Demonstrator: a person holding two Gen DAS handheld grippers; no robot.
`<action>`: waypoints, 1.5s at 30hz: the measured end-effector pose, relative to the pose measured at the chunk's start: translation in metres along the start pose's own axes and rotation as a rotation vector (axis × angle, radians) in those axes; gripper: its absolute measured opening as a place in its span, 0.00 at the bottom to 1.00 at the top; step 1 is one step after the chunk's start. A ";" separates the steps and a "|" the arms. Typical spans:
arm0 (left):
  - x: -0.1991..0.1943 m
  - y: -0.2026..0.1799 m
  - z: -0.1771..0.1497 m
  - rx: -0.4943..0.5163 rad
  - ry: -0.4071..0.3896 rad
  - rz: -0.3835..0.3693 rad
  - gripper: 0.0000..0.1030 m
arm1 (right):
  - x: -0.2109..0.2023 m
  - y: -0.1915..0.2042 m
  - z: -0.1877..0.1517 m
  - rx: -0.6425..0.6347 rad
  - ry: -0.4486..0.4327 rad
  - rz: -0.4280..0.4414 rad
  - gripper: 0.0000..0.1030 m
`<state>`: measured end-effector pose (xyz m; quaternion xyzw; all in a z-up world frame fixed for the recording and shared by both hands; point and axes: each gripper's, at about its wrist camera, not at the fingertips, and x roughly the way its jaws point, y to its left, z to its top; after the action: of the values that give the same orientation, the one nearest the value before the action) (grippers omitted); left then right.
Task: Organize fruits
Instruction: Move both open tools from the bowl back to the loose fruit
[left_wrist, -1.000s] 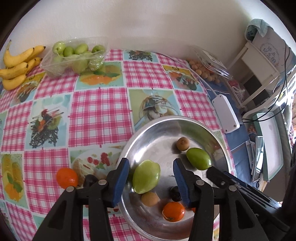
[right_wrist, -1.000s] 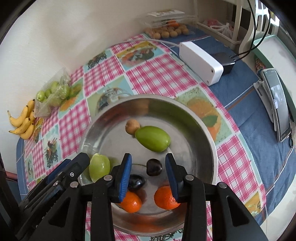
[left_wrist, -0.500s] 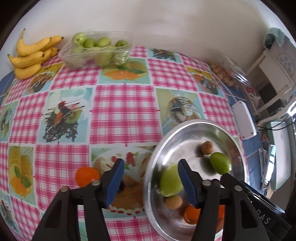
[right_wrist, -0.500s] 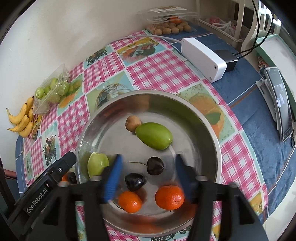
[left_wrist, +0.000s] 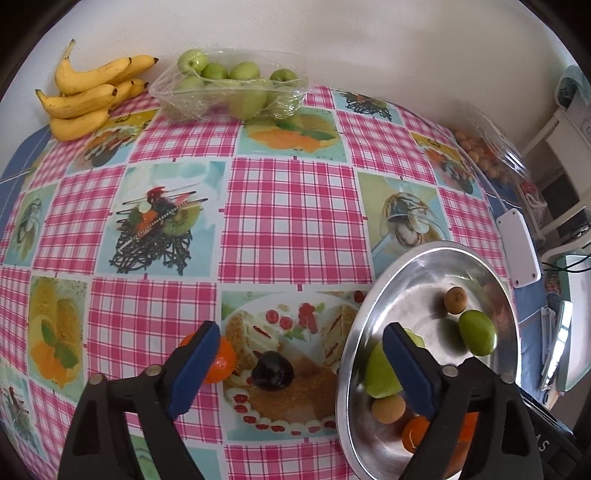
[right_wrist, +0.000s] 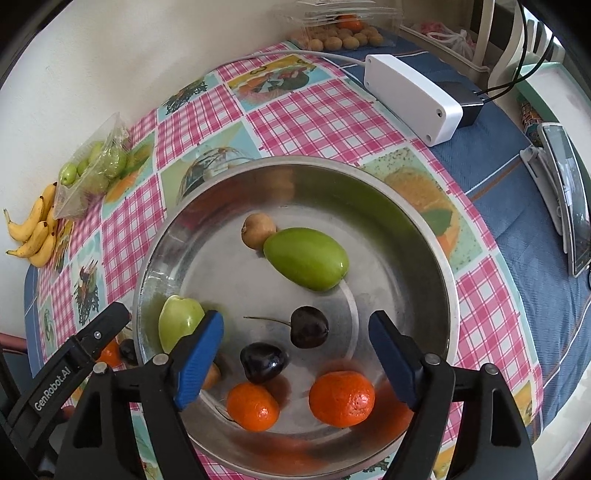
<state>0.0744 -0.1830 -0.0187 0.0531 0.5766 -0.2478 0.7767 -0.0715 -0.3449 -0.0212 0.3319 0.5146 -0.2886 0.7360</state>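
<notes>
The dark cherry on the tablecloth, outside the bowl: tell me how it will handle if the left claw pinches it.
The dark cherry looks round and glossy, so it may roll or slip sideways. It is probably soft; a hard squeeze could bruise it. The left claw stands wide open, with ample clearance around it.

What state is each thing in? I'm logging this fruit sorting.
Left hand-held gripper: open, empty.
Right hand-held gripper: open, empty.
Metal bowl: upright, holding fruit.
Cherry on the cloth: outside the bowl.
Tangerine on the cloth: outside the bowl.
Plastic tray of green fruit: open on top.
</notes>
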 end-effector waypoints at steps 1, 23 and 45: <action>0.000 0.000 0.001 -0.002 0.000 -0.002 0.90 | 0.001 0.000 0.000 0.000 0.003 -0.003 0.80; -0.014 0.009 0.007 -0.018 -0.070 0.039 1.00 | -0.011 -0.002 0.002 -0.005 -0.067 -0.021 0.99; -0.034 0.077 -0.010 -0.172 -0.095 0.106 1.00 | -0.017 0.033 -0.009 -0.090 -0.076 0.006 0.99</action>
<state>0.0933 -0.1013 -0.0065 0.0051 0.5548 -0.1582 0.8168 -0.0563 -0.3168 -0.0012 0.2889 0.4978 -0.2752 0.7701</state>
